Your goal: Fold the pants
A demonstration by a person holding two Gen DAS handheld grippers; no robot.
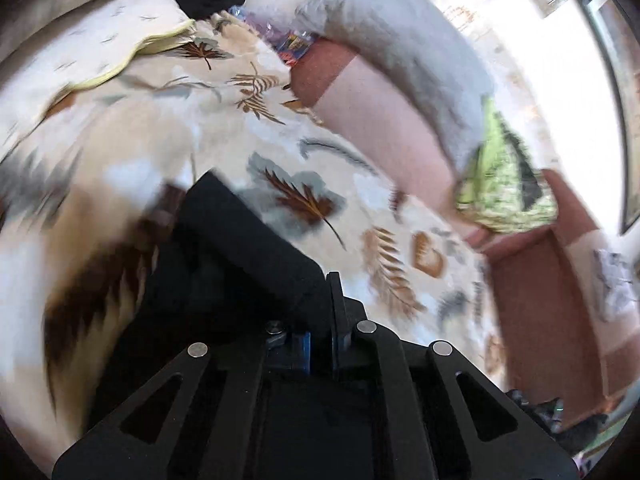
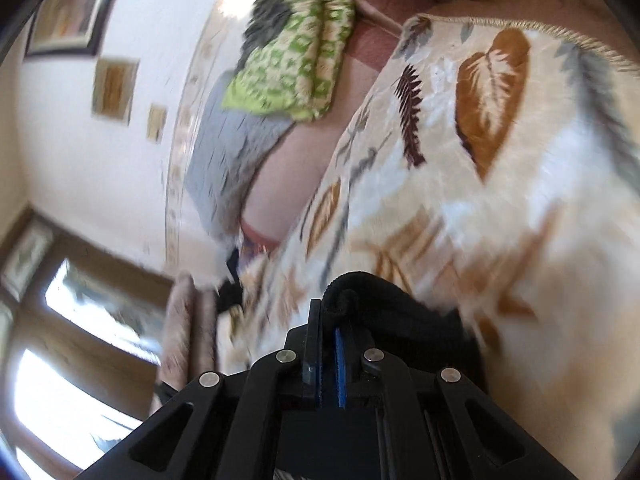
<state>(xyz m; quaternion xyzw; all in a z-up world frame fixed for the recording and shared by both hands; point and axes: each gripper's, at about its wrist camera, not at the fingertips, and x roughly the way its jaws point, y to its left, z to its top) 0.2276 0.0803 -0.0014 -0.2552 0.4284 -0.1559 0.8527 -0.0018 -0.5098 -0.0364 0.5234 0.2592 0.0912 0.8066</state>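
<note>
Pants [image 1: 240,256] pinched at both ends, lifted just over the blanket [image 1: 168,128].
Left gripper [image 1: 320,320] and right gripper [image 2: 328,340] each clench black cloth; next, I'd guess, carry one end across. Pillows [image 2: 296,52] beyond.

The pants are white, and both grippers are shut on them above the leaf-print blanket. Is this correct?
Not quite: the pants are black, not white, as both wrist views show. The rest holds: the left gripper and the right gripper are each shut on the black cloth, with the leaf-print blanket behind it.
</note>
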